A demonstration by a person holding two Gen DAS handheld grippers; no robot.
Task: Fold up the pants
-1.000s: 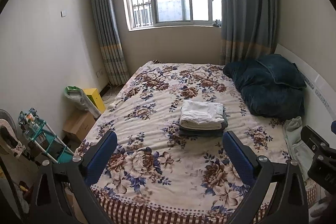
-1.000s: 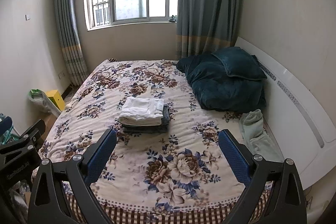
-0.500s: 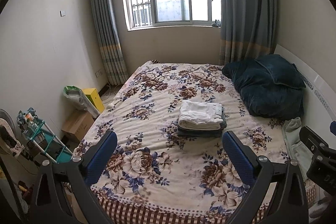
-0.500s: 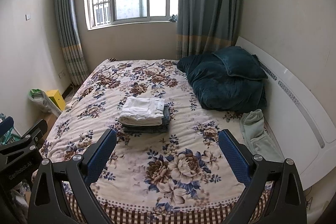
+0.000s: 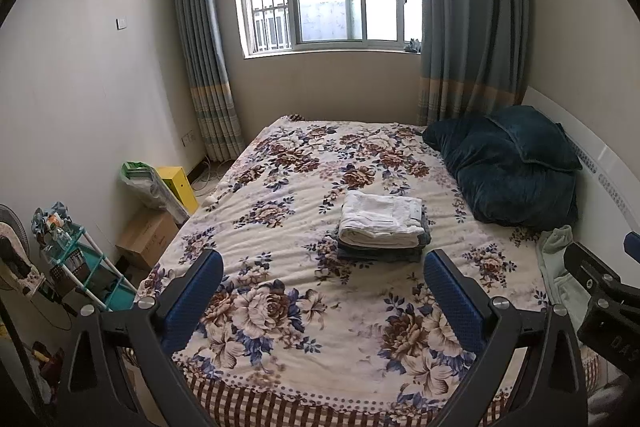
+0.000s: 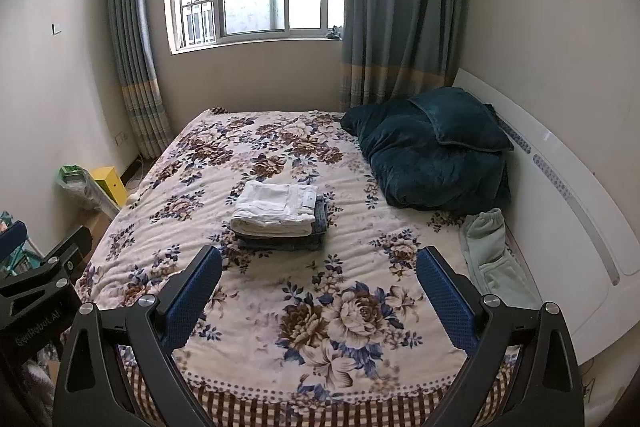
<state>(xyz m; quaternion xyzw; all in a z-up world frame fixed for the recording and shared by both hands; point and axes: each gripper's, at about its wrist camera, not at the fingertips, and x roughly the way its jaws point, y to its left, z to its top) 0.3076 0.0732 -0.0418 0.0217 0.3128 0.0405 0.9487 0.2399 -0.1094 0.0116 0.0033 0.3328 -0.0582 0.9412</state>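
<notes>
Two hand-held grippers hang side by side above the foot edge of a bed, both aimed along its length toward a window. The left gripper (image 5: 320, 291) has its two blue-padded fingers (image 5: 192, 295) spread wide and holds nothing; the right gripper (image 6: 318, 287) is likewise spread wide and empty. Each camera catches the black frame of the other tool at its edge, which shows they are held close together, level and well back from the cloth, a position that reads as standing clear rather than reaching in. Beyond them lies the bed (image 5: 280, 339), covered by a cream blanket printed with large brown and blue flowers, its checked border along the near edge. Near the middle of the bed sits a neat stack: white pants (image 6: 276, 205) folded into a flat rectangle, resting squarely on top of folded dark blue jeans (image 6: 288, 243). The stack's tidy edges suggest the folding is done for these pieces and they were put mid-bed to stay flat. Along the right edge, against a white headboard (image 6: 560, 211), a pale green garment (image 6: 488, 251) lies loosely crumpled and unfolded, probably the next piece to handle, though whether it is pants cannot be told. A dark teal quilt (image 6: 432, 151) and pillow are heaped at the far right corner, out of the way of the open blanket.
</notes>
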